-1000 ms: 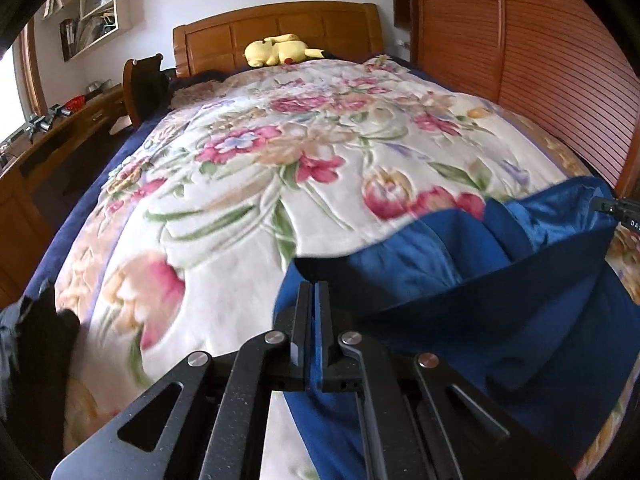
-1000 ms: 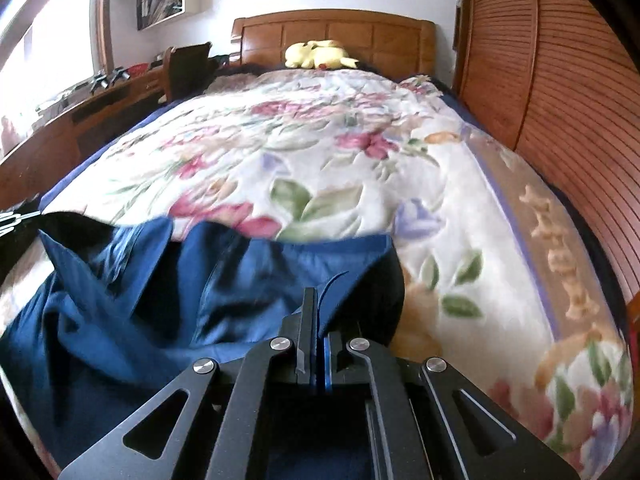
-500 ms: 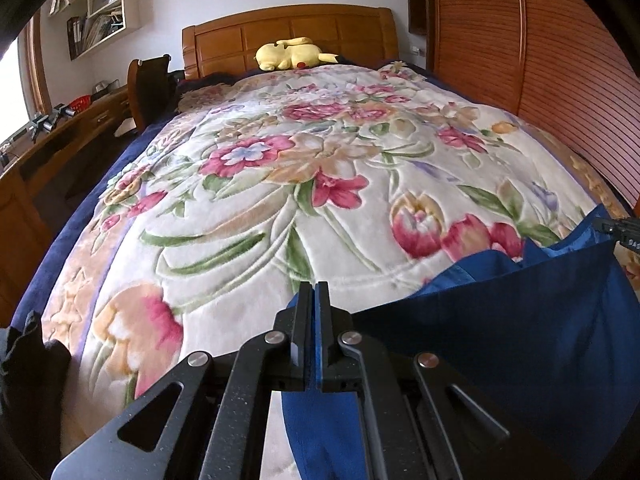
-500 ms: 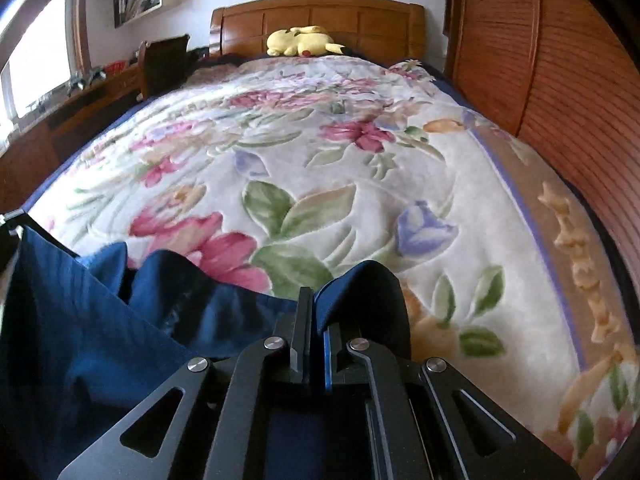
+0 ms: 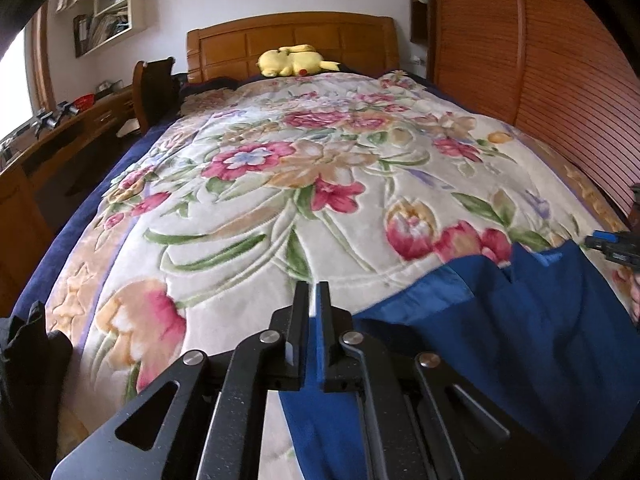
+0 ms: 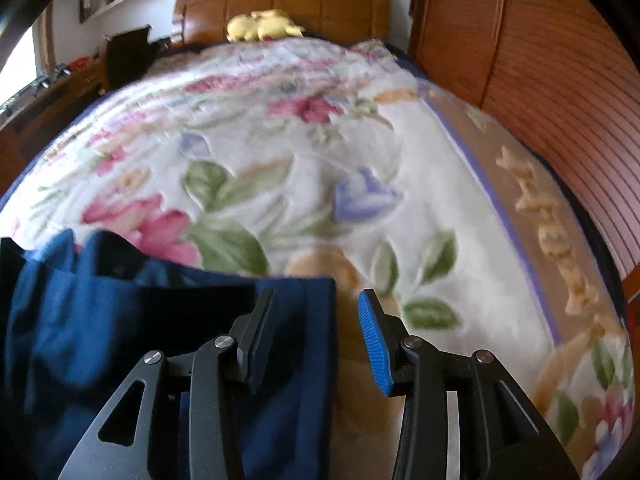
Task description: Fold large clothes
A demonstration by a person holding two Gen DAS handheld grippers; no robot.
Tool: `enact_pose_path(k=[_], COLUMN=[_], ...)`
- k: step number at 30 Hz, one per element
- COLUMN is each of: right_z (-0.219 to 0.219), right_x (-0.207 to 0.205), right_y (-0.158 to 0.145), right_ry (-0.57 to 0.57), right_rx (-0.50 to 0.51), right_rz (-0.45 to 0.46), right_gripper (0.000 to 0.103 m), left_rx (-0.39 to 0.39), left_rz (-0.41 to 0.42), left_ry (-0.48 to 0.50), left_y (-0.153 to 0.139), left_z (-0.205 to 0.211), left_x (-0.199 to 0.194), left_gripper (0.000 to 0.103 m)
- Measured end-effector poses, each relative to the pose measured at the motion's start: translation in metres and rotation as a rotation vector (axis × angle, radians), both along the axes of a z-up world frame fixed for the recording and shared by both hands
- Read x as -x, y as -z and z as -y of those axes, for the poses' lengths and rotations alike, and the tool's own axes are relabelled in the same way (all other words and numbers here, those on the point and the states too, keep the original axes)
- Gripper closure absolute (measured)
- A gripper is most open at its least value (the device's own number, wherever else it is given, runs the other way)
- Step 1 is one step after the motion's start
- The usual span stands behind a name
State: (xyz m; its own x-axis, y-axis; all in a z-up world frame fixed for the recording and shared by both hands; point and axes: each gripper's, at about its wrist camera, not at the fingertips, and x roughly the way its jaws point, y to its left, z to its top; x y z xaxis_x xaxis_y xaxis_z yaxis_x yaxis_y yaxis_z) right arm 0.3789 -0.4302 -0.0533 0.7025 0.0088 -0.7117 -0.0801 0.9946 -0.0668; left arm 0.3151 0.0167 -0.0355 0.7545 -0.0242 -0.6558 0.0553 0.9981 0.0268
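Observation:
A dark blue garment point(image 5: 520, 320) lies spread at the near end of the bed on a floral blanket point(image 5: 320, 168). My left gripper point(image 5: 314, 292) sits at the garment's left corner. Its jaws are opening by a narrow slit that shows blanket, and the cloth lies under and to the right of them. In the right wrist view the garment point(image 6: 120, 320) fills the lower left. My right gripper point(image 6: 316, 296) is opening over the garment's right corner. The cloth edge lies flat between its fingers, and the blue pad point(image 6: 370, 340) is clear of it. The right gripper point(image 5: 612, 244) also shows at the left view's right edge.
A yellow plush toy point(image 5: 294, 60) lies by the wooden headboard point(image 5: 292, 36). Slatted wooden doors point(image 5: 540, 60) run along the bed's right side. A desk point(image 5: 60, 136) and chair point(image 5: 154, 88) stand on the left. Dark clothing point(image 5: 32, 360) hangs at the near left corner.
The garment's raised edge came down and back toward the bed's near end and now lies flat. The right jaws went from shut on the cloth to wide apart. The left jaws parted slightly.

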Motion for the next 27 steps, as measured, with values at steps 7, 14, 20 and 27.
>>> enact_pose_path(k=[7,14,20,27], right_z=[0.007,0.018,0.014,0.002], right_x=[-0.019,0.001,0.01,0.063], right_y=[0.026,-0.009,-0.022,-0.036], right_ry=[-0.036,0.051,0.057,-0.014], right_rx=[-0.103,-0.007,0.002,0.019], right_rz=[-0.118,0.091,0.08,0.097], right_gripper=[0.093,0.101,0.101,0.087], left_rx=[0.015,0.021,0.045,0.051], left_rz=[-0.004,0.001,0.016,0.033], left_ry=[0.084,0.146,0.184,0.218], left_y=[-0.002,-0.002,-0.007,-0.009], left_z=[0.02,0.043,0.062,0.079], left_x=[0.021,0.042,0.066,0.093], left_gripper=[0.055,0.033,0.033,0.033])
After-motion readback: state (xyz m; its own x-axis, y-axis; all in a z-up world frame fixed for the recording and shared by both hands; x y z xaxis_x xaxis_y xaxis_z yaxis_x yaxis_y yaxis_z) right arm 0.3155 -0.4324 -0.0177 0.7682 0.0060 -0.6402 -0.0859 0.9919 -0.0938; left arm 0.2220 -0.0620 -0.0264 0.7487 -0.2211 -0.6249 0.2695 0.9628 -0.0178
